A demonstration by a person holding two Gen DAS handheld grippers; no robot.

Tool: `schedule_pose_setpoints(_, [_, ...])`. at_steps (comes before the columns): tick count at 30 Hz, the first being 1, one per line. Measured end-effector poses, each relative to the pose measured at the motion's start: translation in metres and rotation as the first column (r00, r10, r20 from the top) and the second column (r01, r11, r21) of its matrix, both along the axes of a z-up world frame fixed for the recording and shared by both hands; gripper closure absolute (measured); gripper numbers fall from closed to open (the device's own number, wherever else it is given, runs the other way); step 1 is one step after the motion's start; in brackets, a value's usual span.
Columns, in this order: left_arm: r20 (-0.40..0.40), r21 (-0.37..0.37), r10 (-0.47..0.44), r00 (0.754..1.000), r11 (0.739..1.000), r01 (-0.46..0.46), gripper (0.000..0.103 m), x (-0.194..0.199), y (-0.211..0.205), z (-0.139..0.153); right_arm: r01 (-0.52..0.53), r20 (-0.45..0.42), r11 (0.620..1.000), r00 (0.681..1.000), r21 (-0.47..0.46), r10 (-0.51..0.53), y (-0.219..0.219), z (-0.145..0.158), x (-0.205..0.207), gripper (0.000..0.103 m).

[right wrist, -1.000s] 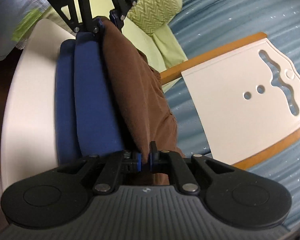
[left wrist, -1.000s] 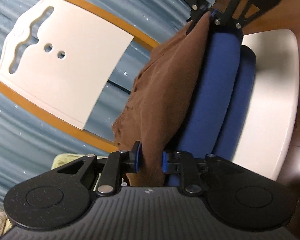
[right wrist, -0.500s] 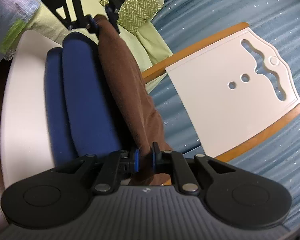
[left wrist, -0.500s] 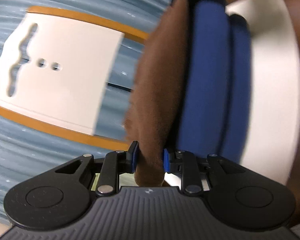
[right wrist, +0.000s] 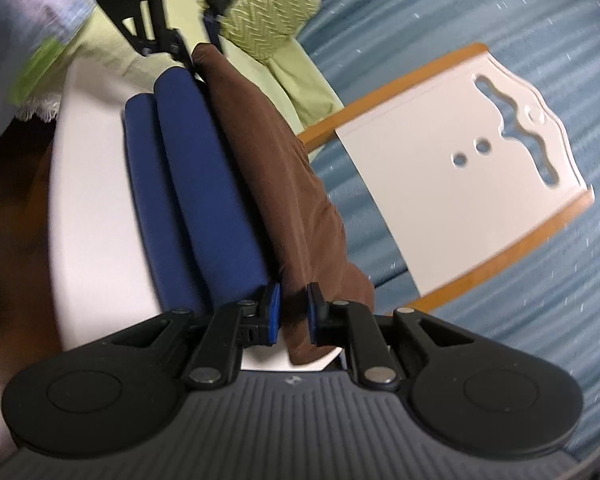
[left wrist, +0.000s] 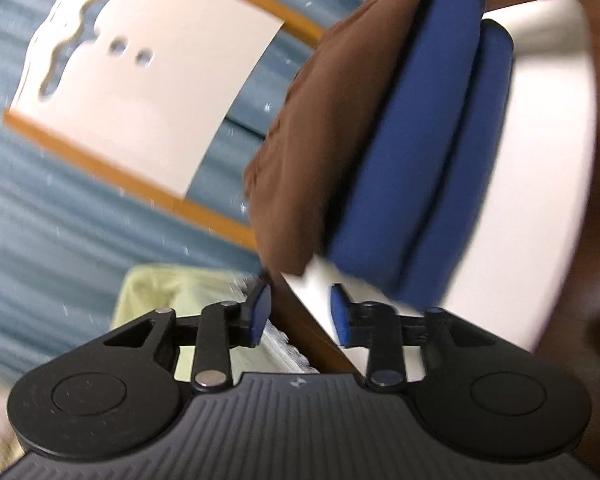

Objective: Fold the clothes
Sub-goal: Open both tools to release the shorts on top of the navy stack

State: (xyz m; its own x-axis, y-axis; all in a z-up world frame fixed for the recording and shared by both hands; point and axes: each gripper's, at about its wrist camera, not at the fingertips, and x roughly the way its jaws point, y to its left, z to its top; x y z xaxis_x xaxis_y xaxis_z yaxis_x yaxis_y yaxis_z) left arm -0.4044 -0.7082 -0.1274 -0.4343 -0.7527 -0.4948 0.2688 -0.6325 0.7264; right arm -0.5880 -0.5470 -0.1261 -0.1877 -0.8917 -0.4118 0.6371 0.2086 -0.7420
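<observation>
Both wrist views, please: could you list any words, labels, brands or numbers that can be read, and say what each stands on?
None can be read.
Left gripper body: a small pale emblem by the ridged grip, blurred, no letters legible.
Right gripper body: the same small emblem, too small to read.
Brown garment, blue folded clothes, white board: no print visible.

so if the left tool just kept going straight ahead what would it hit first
Probably the near end of the brown garment and the folded blue clothes beside it on the white table. The left tool is open, with nothing between its pads; depth is blurred.
</observation>
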Motion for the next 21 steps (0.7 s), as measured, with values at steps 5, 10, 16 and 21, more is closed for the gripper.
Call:
schedule_pose_setpoints(5, [-0.308,0.111,0.096,0.946,0.992,-0.064,0.061,0.019,0.012,0.036,0.051,0.158,0.999,0.986,-0.017,-0.048,0.002,0.009,0.001,0.091])
schedule_pose_setpoints(10, [-0.432,0.184,0.124,0.893,0.982,-0.047,0.055,-0.022,-0.003,0.052,0.123,0.335,0.992,0.936,-0.013,-0.112,-0.017,0.013,-0.005,0.086])
schedule_pose_setpoints(16, [-0.4,0.311,0.225,0.888,0.945,-0.099,0.055,-0.014,-0.008,0.023,0.205,0.531,0.979,0.828,0.009,-0.178,-0.041,0.017,-0.013,0.084])
schedule_pose_setpoints(21, [-0.399,0.333,0.221,0.89,0.939,-0.084,0.055,-0.01,-0.014,0.024,0.267,0.674,0.963,0.704,0.041,-0.224,-0.06,0.021,-0.019,0.083])
